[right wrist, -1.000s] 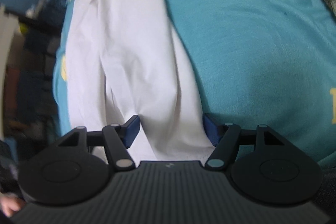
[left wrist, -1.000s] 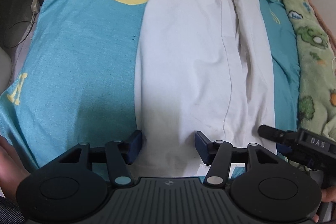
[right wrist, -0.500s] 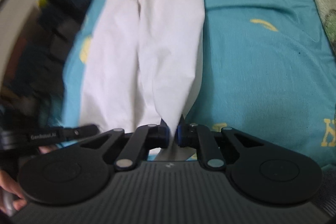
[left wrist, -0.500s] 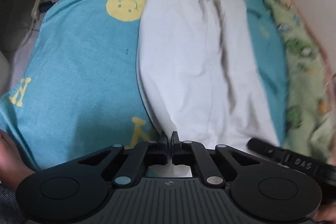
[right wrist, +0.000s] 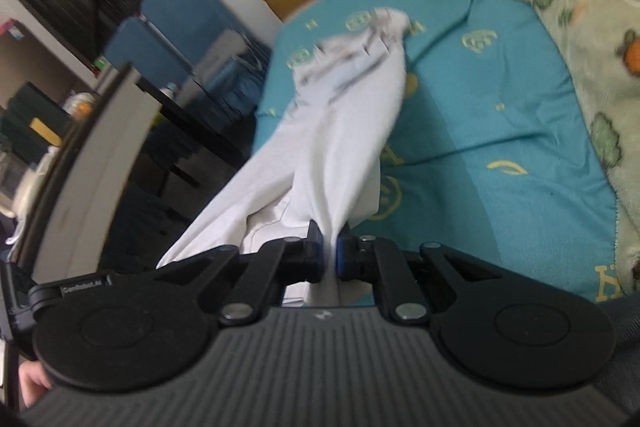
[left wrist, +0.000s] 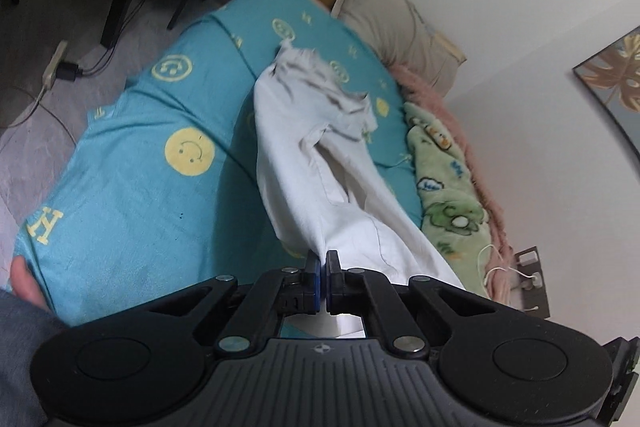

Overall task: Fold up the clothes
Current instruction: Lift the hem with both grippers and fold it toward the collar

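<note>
left wrist view: left tool (left wrist: 323,269) pinched tight on near edge of white garment (left wrist: 316,171). cloth lifted off the teal bedsheet (left wrist: 132,195) at the near end, stretched taut away toward the far end, which lies crumpled on the sheet. green cartoon blanket (left wrist: 444,187) along right side of bed, beige pillow (left wrist: 392,23) at the head.

right wrist view: right tool (right wrist: 329,253) likewise clamped on white garment (right wrist: 340,139), fabric bunched between the blue pads. garment blurred, hanging between both tools above the teal bedsheet (right wrist: 500,115).
</note>
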Action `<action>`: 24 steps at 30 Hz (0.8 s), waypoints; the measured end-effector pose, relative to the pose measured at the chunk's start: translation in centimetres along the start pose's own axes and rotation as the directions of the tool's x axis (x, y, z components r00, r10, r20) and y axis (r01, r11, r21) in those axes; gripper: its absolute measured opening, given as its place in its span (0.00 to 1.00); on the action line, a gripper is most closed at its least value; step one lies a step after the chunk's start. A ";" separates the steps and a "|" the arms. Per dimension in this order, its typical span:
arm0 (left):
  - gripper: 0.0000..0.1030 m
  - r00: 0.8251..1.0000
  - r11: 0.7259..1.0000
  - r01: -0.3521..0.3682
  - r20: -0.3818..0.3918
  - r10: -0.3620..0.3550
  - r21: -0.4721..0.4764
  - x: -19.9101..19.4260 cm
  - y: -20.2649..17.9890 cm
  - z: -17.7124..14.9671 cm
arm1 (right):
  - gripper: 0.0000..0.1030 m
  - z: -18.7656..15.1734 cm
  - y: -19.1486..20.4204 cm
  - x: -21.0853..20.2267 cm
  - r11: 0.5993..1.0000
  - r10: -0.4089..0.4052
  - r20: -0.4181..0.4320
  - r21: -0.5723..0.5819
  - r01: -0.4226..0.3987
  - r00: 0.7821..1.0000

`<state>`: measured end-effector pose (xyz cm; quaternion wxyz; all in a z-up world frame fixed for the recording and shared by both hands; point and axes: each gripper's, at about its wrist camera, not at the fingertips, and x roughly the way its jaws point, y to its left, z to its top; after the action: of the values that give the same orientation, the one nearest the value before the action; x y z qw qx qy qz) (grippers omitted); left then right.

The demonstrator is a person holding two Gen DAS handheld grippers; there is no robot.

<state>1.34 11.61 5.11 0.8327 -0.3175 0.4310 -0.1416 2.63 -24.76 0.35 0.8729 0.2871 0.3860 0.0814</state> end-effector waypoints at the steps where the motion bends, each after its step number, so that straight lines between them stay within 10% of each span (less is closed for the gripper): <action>1: 0.02 1.000 1.000 0.001 0.007 -0.001 0.003 -0.9 -0.4 -0.5 | 0.09 -0.4 0.1 -0.8 1.000 0.004 0.011 -0.003 -0.004 1.000; 14: 0.02 0.999 0.999 -0.045 0.014 0.044 0.015 -4.6 -1.1 -6.4 | 0.09 -6.2 -2.4 -6.1 0.998 0.020 0.063 0.053 -0.024 0.998; 24: 0.03 0.981 0.970 -0.191 0.078 0.181 0.151 4.6 -2.5 1.2 | 0.10 -0.2 -2.0 2.7 1.000 -0.003 0.078 -0.026 0.005 0.997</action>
<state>5.07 7.84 4.34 0.8780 -0.2134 0.4197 -0.0866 4.15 -25.36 -2.60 0.8911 0.2779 0.3511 0.0735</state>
